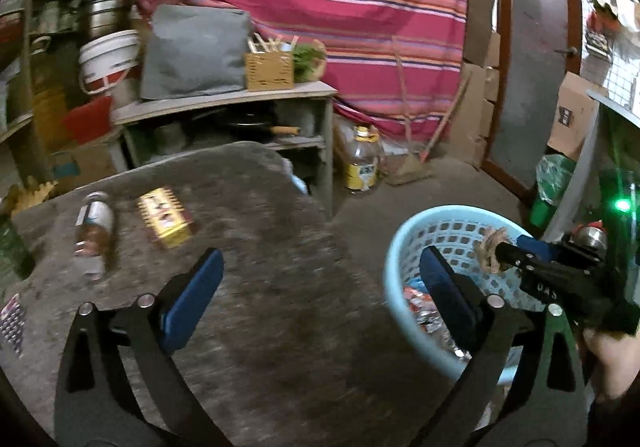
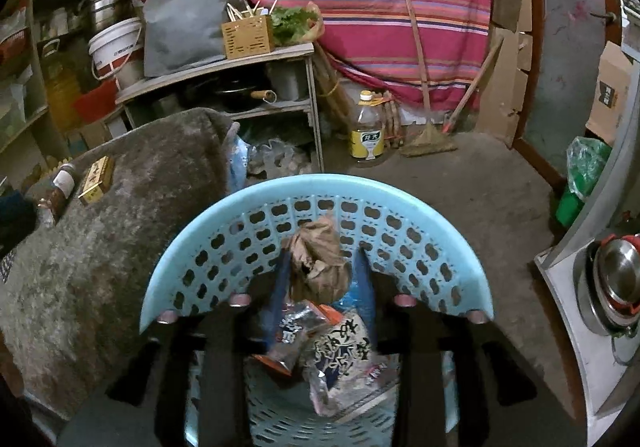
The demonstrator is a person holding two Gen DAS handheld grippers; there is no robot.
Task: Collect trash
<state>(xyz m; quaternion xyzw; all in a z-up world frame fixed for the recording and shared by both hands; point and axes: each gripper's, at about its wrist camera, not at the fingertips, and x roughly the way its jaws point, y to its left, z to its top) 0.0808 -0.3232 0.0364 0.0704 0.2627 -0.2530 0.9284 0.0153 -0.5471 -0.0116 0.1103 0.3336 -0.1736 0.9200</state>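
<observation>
The left gripper hangs over the grey fuzzy table cover, its blue-padded fingers spread as wide as they go, nothing between them. Off to its far left on the cover lies a bottle on its side, and just right of it a yellow and red box; the two sit close but apart. A patterned wrapper pokes in at the left edge of the cover.

Over on the right, the light blue perforated basket stands on the floor against the table's edge. The right gripper is inside its rim, pointing down, and between its blue fingers sits a crumpled brown paper wad. The fingers stand partly apart on either side of the wad; whether the pads actually press it cannot be told. From the left wrist view the same wad shows at the tip of the right gripper, above the basket's inside, with a hand gripping the tool's handle.

Below the wad, the basket already holds crinkled snack wrappers, silver and white with print.

Far behind, an oil jug with a yellow label stands on the floor beside a shelf unit.
</observation>
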